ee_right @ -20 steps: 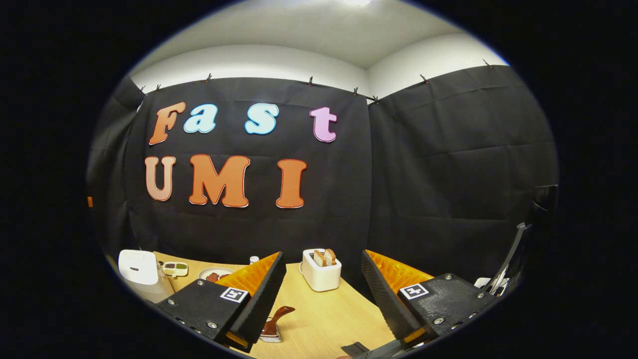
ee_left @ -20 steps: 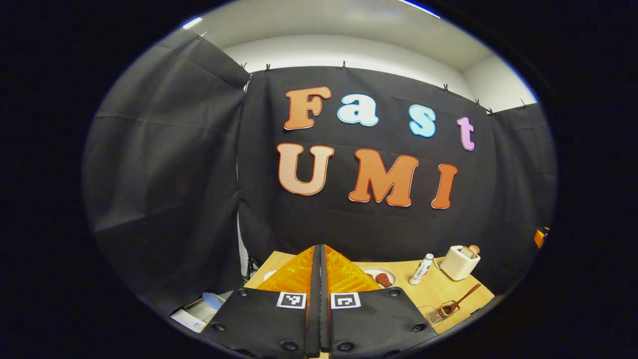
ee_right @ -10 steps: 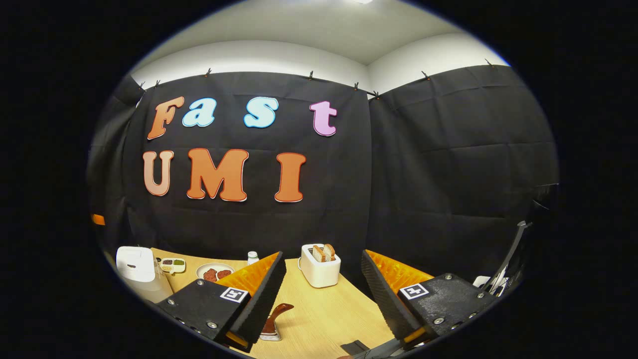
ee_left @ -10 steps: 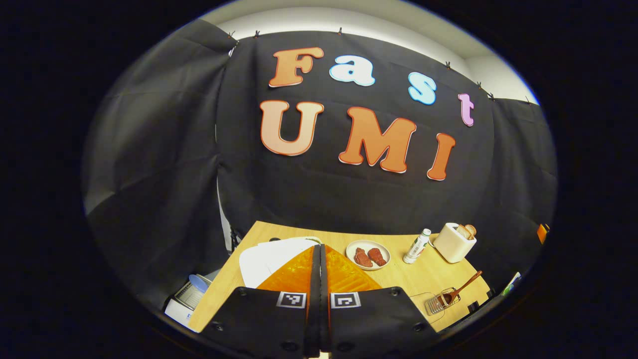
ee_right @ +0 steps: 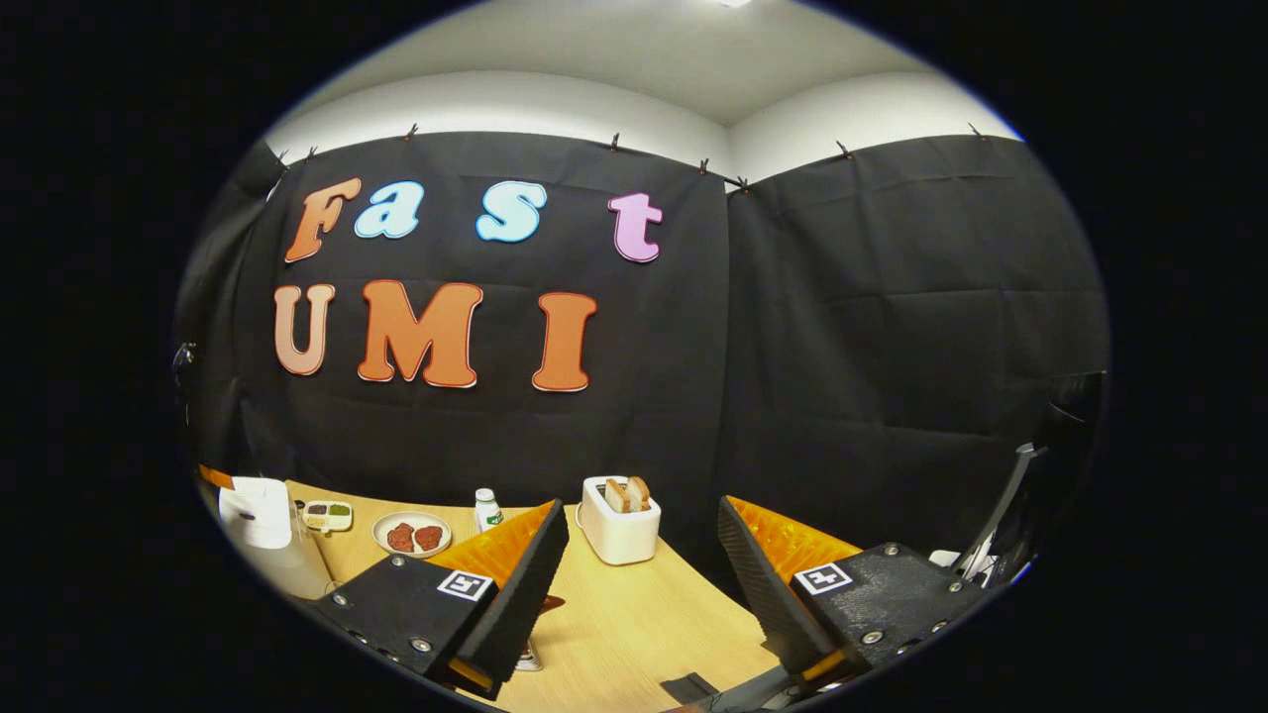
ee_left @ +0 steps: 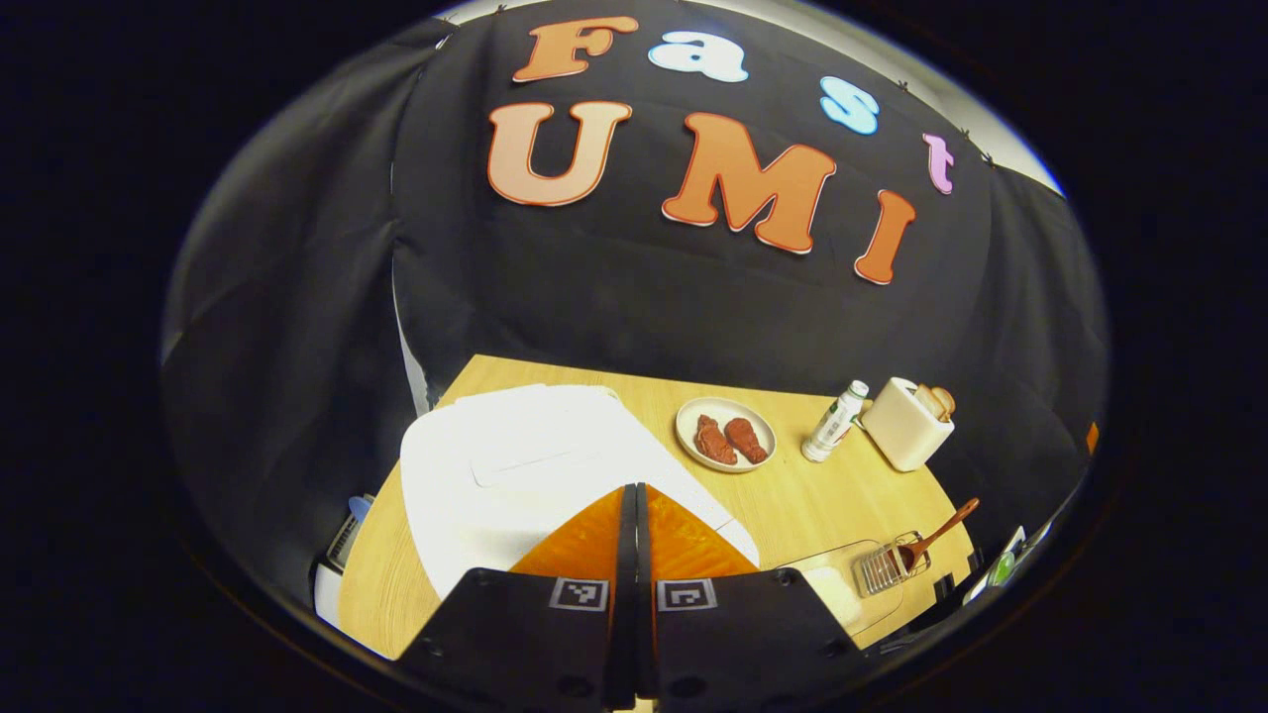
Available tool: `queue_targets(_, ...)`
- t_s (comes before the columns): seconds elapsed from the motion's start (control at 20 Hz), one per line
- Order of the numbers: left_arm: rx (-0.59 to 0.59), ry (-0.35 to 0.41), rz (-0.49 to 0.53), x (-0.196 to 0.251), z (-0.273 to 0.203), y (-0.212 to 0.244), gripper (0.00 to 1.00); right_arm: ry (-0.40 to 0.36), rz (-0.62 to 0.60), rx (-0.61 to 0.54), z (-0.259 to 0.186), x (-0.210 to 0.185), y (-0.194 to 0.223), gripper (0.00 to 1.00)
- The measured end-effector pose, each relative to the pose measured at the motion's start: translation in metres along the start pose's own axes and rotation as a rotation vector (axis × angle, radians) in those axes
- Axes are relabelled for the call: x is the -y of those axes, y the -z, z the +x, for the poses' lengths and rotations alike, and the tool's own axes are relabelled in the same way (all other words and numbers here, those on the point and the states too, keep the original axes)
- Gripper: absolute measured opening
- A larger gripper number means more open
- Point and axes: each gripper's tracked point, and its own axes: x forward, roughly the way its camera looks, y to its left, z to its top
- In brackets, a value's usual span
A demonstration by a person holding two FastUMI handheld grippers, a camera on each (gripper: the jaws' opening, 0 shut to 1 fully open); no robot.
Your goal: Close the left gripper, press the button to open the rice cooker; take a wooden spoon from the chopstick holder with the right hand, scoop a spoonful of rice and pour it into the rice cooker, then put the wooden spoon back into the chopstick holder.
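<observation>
My left gripper (ee_left: 635, 487) is shut with nothing between its fingers, and its tips hover over the near edge of the white rice cooker (ee_left: 535, 460), whose lid is down. At the table's right front stands the wire chopstick holder (ee_left: 885, 567), with the wooden spoon (ee_left: 941, 530) leaning out of it. My right gripper (ee_right: 640, 505) is open and empty above the table. The rice cooker (ee_right: 258, 510) stands far to its left. The chopstick holder (ee_right: 527, 656) is mostly hidden behind its left finger (ee_right: 515, 584).
On the wooden table (ee_left: 792, 505) stand a plate of meat (ee_left: 725, 437), a small bottle (ee_left: 830, 423) and a white toaster with bread (ee_left: 903, 426). A clear container (ee_left: 837, 586) lies beside the holder. A small dish of condiments (ee_right: 327, 515) sits near the cooker.
The left gripper has tipped down and come closer to the rice cooker, whose lid now spreads under its tips. The right gripper has shifted slightly, hiding more of the spoon.
</observation>
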Motion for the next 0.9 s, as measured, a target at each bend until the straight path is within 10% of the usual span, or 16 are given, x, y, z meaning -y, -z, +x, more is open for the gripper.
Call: queue_targets(0.9, -0.100, -0.022, -0.032, -0.012, 0.019, 0.041, 0.05, 0.016, 0.003, -0.041, -0.008, 0.005, 0.015, 0.95)
